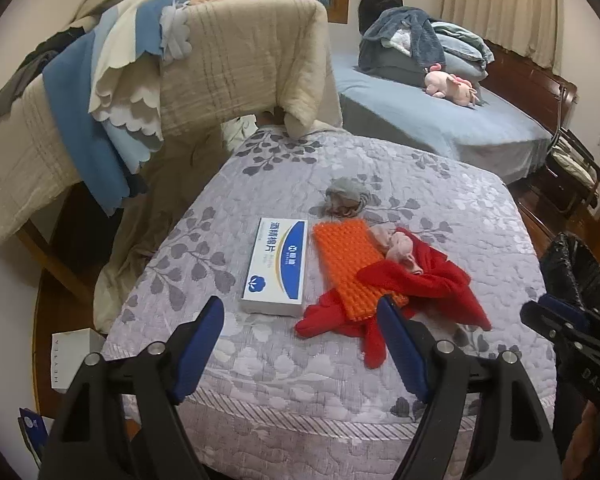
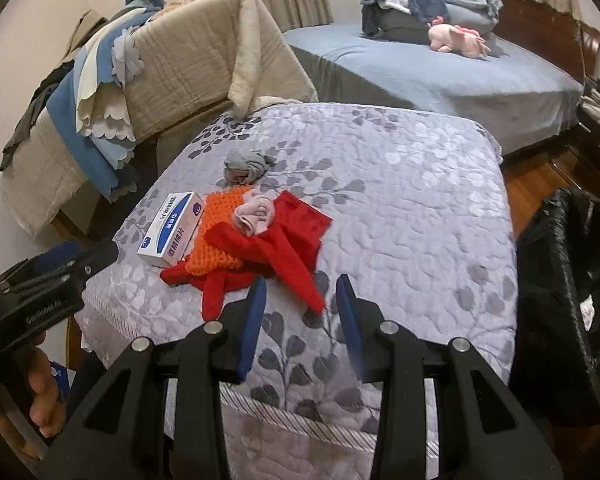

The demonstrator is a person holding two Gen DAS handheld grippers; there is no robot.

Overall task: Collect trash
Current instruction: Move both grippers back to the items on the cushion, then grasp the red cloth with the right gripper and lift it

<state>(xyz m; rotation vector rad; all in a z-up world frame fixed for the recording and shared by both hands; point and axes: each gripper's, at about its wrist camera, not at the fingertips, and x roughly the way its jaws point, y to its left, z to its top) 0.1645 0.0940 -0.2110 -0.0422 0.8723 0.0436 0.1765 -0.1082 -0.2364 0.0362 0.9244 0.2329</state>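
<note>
A white and blue box [image 1: 277,266] [image 2: 173,229] lies on the grey leaf-patterned quilt [image 1: 440,216] [image 2: 400,208]. Beside it lies an orange knitted piece [image 1: 350,266] [image 2: 216,236] over red cloth [image 1: 428,284] [image 2: 284,236], with a pink crumpled wad [image 1: 396,246] [image 2: 254,210] on top. A grey balled sock [image 1: 346,196] [image 2: 246,166] lies farther back. My left gripper [image 1: 300,312] is open and empty, near the box's front edge. My right gripper [image 2: 302,290] is open and empty, just in front of the red cloth. A black trash bag [image 1: 576,268] [image 2: 568,280] stands at the right.
A chair draped with beige and blue blankets [image 1: 180,80] [image 2: 160,64] stands behind the quilt. A blue bed [image 1: 440,120] [image 2: 440,76] with piled bedding and a pink plush toy [image 1: 452,86] [image 2: 460,40] lies at the back right. A white box [image 1: 72,356] sits on the floor, left.
</note>
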